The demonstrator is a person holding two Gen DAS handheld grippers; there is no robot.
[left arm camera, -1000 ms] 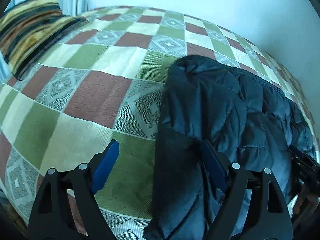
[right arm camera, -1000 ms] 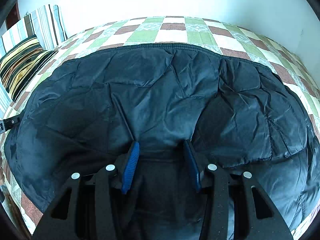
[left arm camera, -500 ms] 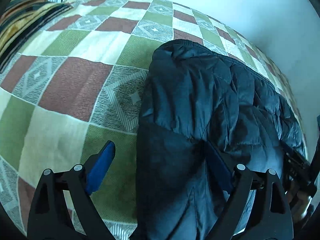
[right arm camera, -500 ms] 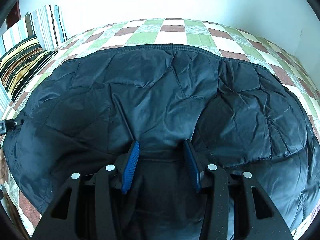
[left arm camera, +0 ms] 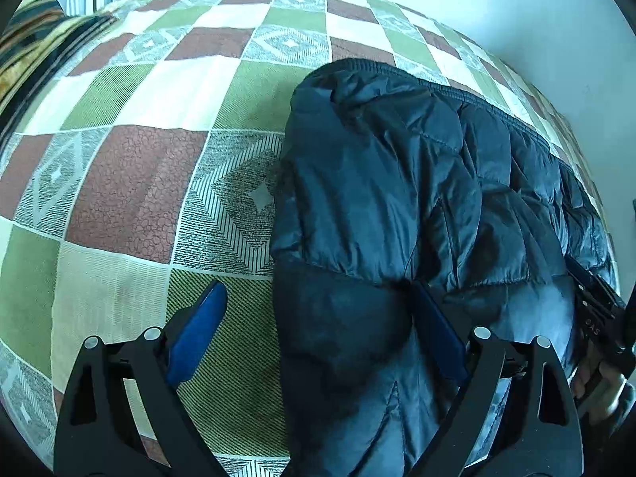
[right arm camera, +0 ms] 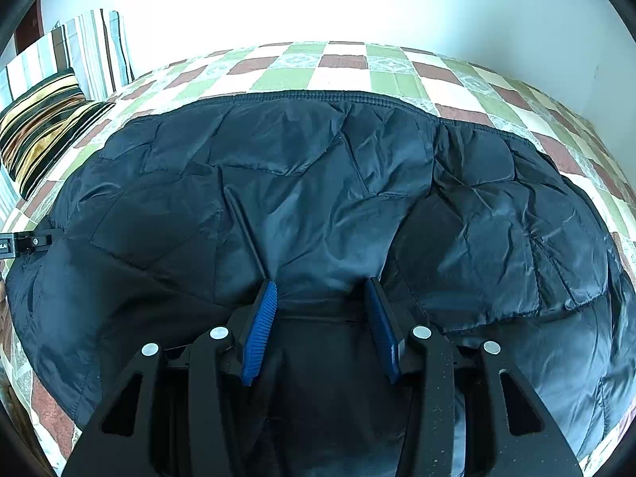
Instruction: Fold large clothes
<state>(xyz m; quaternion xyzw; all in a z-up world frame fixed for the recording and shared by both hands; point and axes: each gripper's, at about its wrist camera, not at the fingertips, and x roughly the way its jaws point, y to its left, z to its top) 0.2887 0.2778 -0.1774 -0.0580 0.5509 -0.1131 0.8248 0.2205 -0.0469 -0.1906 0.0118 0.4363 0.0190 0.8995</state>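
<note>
While spread across frame centre, jacket (right arm camera: 318, 206) only part-folded; left gripper (left arm camera: 318, 330) just opening wide, right gripper (right arm camera: 322, 318) gripping jacket.

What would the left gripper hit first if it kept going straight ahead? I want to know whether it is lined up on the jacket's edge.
Probably the dark quilted jacket's edge; the left gripper straddles it, one finger over bare bedspread.

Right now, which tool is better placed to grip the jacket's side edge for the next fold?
Left, probably. The left tool is wide open and straddles the puffer jacket's side edge on the checkered bedspread. The right tool sits mid-jacket, far from any edge.
</note>
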